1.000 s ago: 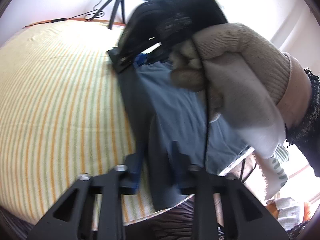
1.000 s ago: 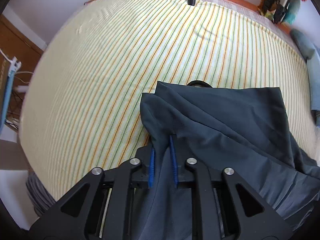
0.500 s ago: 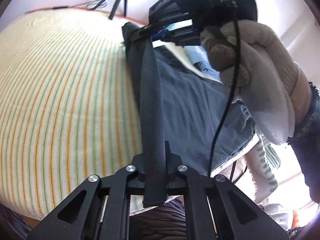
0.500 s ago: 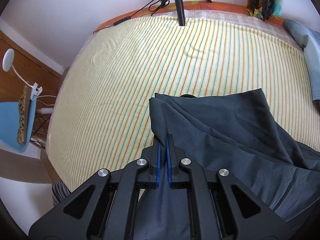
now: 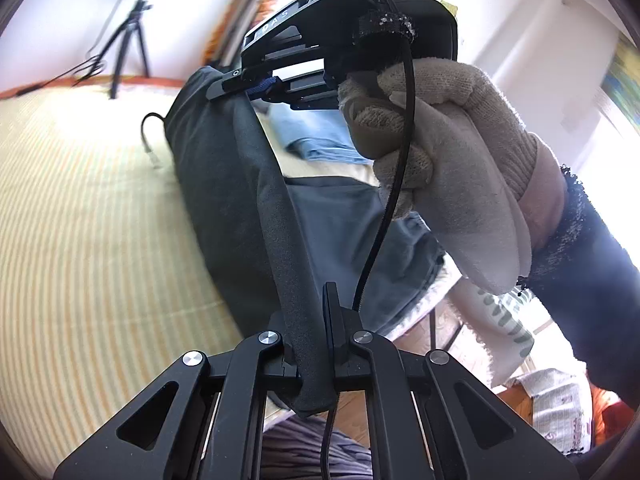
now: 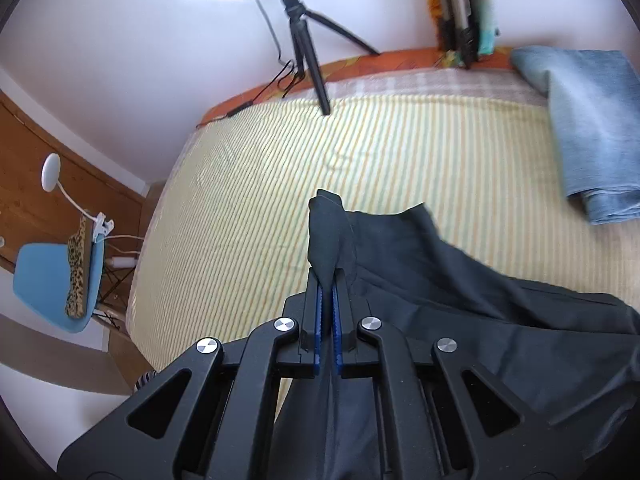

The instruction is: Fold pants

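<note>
The striped bed (image 6: 400, 152) spreads under me, and the dark pants (image 5: 224, 184) hang above it, stretched between my two claws with the rest draped on the mattress. Folded blue jeans (image 6: 592, 128) lie far off by the wall. My left gripper (image 5: 310, 344) is pinched tight on the pants' edge; my right gripper (image 6: 327, 312) is likewise clamped on a bunched corner.

your pants (image 6: 460, 300) are matt dark cloth, smooth — the bedsheet (image 6: 240, 200) beneath is striped woven cotton. your right glove (image 5: 452, 152) is rough knit, the left gripper (image 5: 316, 344) matt black plastic with shiny metal screws — folded jeans (image 6: 592, 128) are denim.
</note>
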{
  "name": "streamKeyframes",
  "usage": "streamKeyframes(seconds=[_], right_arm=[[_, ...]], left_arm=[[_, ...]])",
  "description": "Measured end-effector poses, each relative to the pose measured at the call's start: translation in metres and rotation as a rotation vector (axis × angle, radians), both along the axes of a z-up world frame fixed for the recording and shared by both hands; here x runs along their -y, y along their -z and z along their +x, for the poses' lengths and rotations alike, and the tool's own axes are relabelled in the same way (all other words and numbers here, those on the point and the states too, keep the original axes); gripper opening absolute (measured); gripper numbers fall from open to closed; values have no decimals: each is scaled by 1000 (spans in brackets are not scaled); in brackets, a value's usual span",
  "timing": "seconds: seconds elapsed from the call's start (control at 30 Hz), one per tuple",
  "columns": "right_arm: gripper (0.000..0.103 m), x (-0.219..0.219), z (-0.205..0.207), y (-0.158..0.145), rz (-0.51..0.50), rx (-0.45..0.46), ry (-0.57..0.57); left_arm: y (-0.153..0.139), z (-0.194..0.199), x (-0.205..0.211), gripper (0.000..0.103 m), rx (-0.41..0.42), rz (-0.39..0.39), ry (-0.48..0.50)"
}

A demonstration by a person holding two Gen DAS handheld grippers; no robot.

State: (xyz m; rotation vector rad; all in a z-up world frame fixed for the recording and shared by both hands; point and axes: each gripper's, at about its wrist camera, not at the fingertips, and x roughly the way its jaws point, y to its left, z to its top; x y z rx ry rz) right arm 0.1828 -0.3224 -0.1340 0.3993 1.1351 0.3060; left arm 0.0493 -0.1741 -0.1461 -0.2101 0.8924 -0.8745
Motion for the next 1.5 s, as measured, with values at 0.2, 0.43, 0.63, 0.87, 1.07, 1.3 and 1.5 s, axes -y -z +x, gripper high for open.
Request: streamKeyframes(seconds=[0.2,0.43,0.63,0.87,1.07,1.3,1.5], right_arm=[[5,45,-15,-19,-21,33,46],[5,95,-31,-36,-119,57,86],[5,150,-46,-40,-221,40,121],[5,223,-65,-32,-267,9,224],[5,271,-74,-12,-311,-25,263],[5,303,-84,9,-363,-65,274],[5,323,-88,39,-351,-100,294]], left_arm=[[-10,1,30,6,20,-17,80],[-18,4,81,6,49,-50,191],[-16,2,139,6,49,-58,289],[-15,7,191,6,45,-70,383],[-5,6,230,6,20,-51,431],[4,-1,264,6,17,-20,474],[14,-2,274,12,-18,20,478]])
